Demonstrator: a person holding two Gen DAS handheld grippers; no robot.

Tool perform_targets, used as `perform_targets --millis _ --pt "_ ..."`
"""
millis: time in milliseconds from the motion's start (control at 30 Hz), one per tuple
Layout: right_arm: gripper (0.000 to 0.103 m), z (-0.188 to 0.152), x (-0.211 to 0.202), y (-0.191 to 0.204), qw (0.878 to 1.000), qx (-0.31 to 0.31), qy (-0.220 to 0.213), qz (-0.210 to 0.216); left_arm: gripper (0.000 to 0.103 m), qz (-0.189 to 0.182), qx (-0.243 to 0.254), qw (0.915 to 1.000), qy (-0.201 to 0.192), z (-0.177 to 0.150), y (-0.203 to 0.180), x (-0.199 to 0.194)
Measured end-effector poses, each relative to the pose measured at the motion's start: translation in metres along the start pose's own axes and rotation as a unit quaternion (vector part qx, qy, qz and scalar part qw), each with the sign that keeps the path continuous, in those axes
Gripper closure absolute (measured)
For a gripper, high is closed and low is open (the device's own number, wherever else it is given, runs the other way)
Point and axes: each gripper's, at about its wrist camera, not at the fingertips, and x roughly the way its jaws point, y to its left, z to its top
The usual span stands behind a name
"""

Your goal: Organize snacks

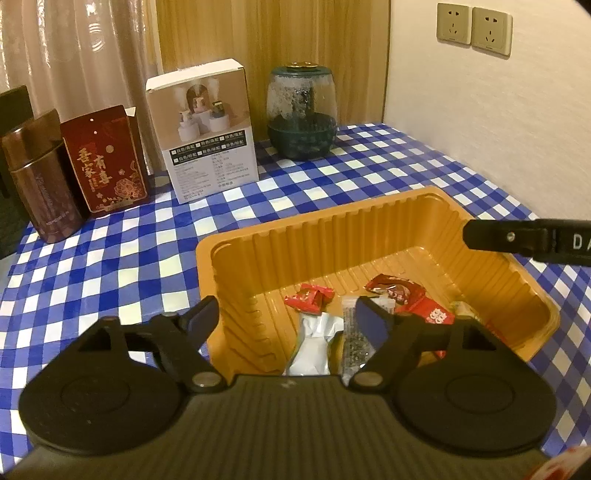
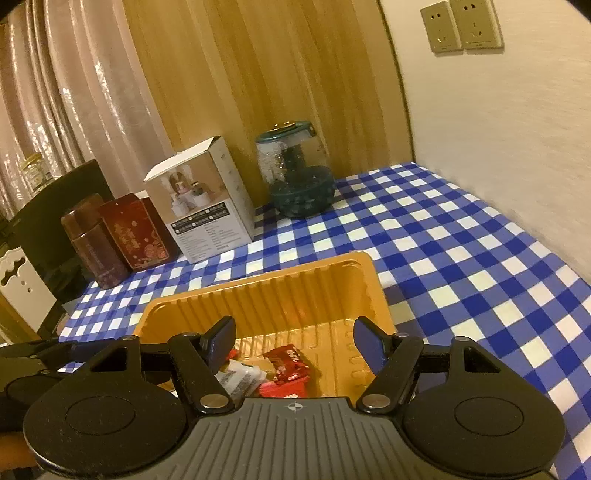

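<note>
Snacks sat loose in the orange ribbed tray (image 1: 236, 258) on the blue-and-white checked tablecloth (image 1: 110, 258).

Left wrist view: left gripper (image 1: 286, 319) was spread wide and held nothing. Its left finger (image 1: 201, 317) hung outside the tray's left rim, over the cloth; its right finger (image 1: 373, 325) was over the tray interior, above the packets, contact with them unclear. Between and beyond the fingers lay a white foil packet (image 1: 312, 347), a clear packet of dark bits (image 1: 351, 343), a small red candy wrapper (image 1: 310, 297), a dark red wrapper (image 1: 395, 290) and a red packet with white print (image 1: 432, 314). A black finger of the right gripper (image 1: 524, 240) came in from the right edge, above the tray's right rim. At the back of the table stood a brown tin (image 1: 44, 195), a red gift box (image 1: 107, 162), a white product box (image 1: 210, 136) and a green-lidded glass jar (image 1: 302, 110). Two wall sockets (image 1: 474, 27) sat on the wall.

Right wrist view: right gripper (image 2: 295, 341) was also spread wide, nothing between its pads. Both fingers hovered over the tray (image 2: 258, 291), the left finger (image 2: 221, 339) near the white packet (image 2: 240, 376), the right finger (image 2: 369, 343) over bare tray floor. Red wrappers (image 2: 286, 363) lay below the gap, partly hidden by the gripper body. Part of the left gripper (image 2: 44, 354) showed at the left edge. Same tin (image 2: 98, 243), red box (image 2: 142, 232), white box (image 2: 207, 206) and jar (image 2: 295, 170) stood behind.
</note>
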Motion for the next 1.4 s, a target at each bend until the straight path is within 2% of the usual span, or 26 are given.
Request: perform_targets --millis 67,300,467,733,1200,1300,1400 --pt "0.033 0.0 -0.003 -0.001 1.0 0.0 -0.001 -0.004 0.014 0.001 0.0 1.0 -0.003 -0.003 -0.001 -0.004" --pt "0.033 -0.003 -0.016 -0.002 1.0 0.008 0.001 -0.014 0.0 0.012 -0.014 0.9997 -0.018 -0.015 0.0 -0.024" --pt "0.032 -0.011 -0.032 0.001 1.0 0.006 0.008 -0.018 0.0 0.017 -0.02 0.9994 -0.023 -0.022 -0.003 -0.044" --pt "0.032 -0.029 -0.072 0.01 1.0 0.0 0.016 -0.025 0.0 0.004 -0.032 0.9992 -0.024 -0.037 -0.015 -0.09" --pt "0.033 -0.071 -0.145 0.02 0.998 -0.021 0.027 -0.045 0.0 0.0 -0.058 0.9978 -0.032 -0.081 -0.038 -0.163" --pt "0.032 -0.079 -0.152 0.023 0.998 -0.02 0.031 -0.045 0.0 0.009 -0.035 0.9985 -0.041 -0.083 -0.045 -0.173" --pt "0.032 -0.084 -0.155 0.026 0.998 -0.024 0.034 -0.044 0.0 0.001 -0.038 0.9986 -0.036 -0.081 -0.047 -0.176"
